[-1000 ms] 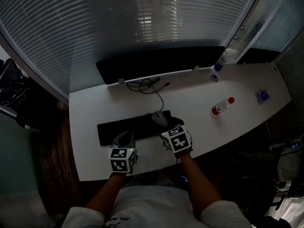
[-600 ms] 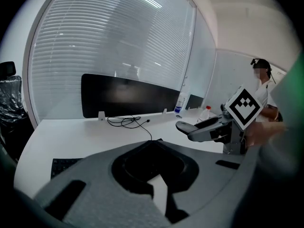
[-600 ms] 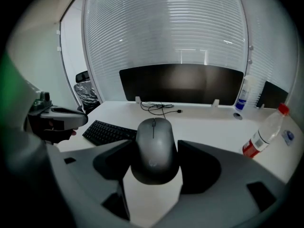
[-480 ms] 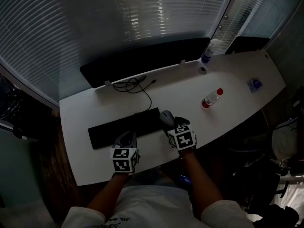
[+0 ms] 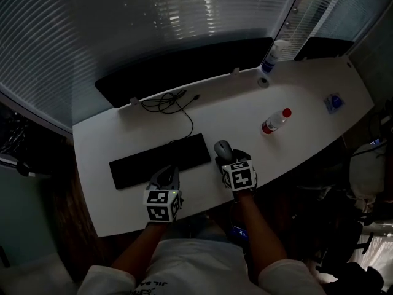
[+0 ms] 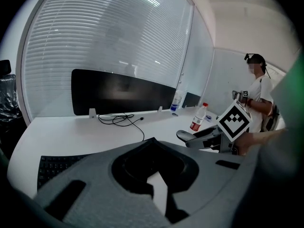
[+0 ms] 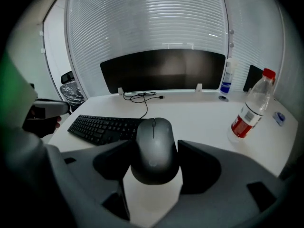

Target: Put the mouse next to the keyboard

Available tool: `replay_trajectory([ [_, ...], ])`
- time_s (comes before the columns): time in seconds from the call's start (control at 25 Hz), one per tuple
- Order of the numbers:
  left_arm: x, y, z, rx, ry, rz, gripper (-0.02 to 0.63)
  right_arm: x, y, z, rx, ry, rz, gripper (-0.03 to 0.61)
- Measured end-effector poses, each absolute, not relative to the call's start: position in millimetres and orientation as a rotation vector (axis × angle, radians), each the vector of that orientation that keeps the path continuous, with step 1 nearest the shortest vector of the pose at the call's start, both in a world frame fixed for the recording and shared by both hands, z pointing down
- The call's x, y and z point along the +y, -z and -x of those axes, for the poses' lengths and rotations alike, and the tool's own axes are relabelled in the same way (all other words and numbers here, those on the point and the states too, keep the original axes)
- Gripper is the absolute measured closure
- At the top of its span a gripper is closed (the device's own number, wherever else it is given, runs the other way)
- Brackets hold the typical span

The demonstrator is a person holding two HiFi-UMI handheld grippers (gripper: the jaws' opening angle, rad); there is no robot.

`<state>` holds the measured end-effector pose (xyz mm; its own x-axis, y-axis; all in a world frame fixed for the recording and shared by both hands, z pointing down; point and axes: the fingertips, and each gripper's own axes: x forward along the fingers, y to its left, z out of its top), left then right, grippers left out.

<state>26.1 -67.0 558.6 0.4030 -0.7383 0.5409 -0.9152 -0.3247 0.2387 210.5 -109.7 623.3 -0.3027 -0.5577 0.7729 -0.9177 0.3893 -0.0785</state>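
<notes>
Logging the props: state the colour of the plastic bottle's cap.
Red. The bottle cap shows best in the right gripper view.

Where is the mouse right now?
In the head view, the mouse is held in the right gripper, just off the right end of the keyboard, near the front edge of the desk.

Bare worktop (image 5: 236, 118) spans the frame's centre. The keyboard (image 5: 161, 160) blocks left of centre; a bottle (image 5: 274, 121) stands centre right.
</notes>
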Motion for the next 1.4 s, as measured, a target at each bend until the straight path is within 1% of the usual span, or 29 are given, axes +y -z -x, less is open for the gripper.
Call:
replay_trajectory([
  [0.52, -65, -581, -23, -1.401, -0.504, -2.120, 0.609, -115, -693, -222, -1.902, -0.757, -1.252, 0.284],
  [1.4, -52, -596, -17, -1.402, -0.542, -2.086, 0.609, -119, -719, -231, -1.855, -0.771, -1.262, 0.282],
])
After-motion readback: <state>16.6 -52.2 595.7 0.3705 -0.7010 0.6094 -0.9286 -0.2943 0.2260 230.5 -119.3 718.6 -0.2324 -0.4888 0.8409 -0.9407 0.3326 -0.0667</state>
